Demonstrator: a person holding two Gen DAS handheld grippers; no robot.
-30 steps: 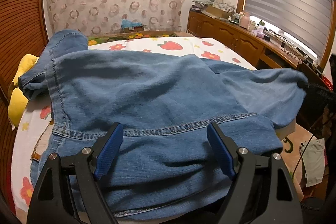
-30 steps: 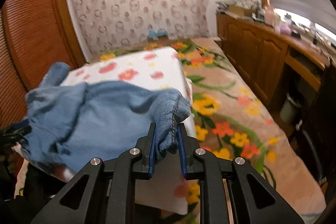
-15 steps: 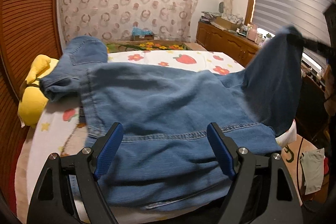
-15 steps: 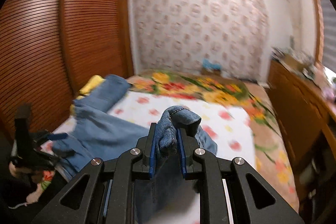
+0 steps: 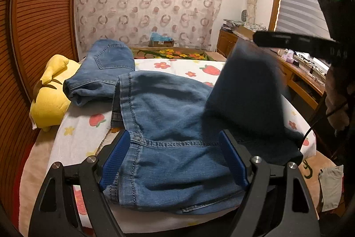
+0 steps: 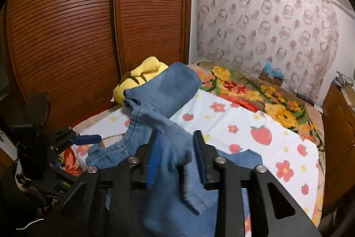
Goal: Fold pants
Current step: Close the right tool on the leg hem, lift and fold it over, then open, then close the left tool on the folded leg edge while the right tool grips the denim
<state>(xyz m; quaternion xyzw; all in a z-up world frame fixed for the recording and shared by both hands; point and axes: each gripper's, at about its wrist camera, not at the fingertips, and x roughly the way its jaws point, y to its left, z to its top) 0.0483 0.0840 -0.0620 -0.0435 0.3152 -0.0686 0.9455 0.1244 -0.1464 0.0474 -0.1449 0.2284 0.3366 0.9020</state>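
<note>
Blue jeans (image 5: pixel 168 112) lie across the bed, the waist end resting on a yellow plush at the far left. My left gripper (image 5: pixel 175 154) is open, its blue pads (image 5: pixel 114 157) wide apart over the near denim. One leg (image 5: pixel 248 90) hangs lifted at the right under my right gripper, which shows as a black bar (image 5: pixel 295 42). In the right wrist view my right gripper (image 6: pixel 176 159) has its jaws apart, and the leg end (image 6: pixel 186 183) drops blurred between and below them. The left gripper shows there at the left (image 6: pixel 86 139).
A yellow plush toy (image 5: pixel 48 92) lies at the bed's left edge against the wooden slatted wardrobe (image 6: pixel 88 26). The strawberry-print sheet (image 6: pixel 255 130) covers the bed. A wooden dresser (image 5: pixel 304 79) runs along the right. A flowered blanket (image 6: pixel 248 90) lies at the far end.
My right gripper carried the leg end up and leftward over the jeans, then opened; the denim is slipping from it. The left gripper stayed open and shifted slightly.
</note>
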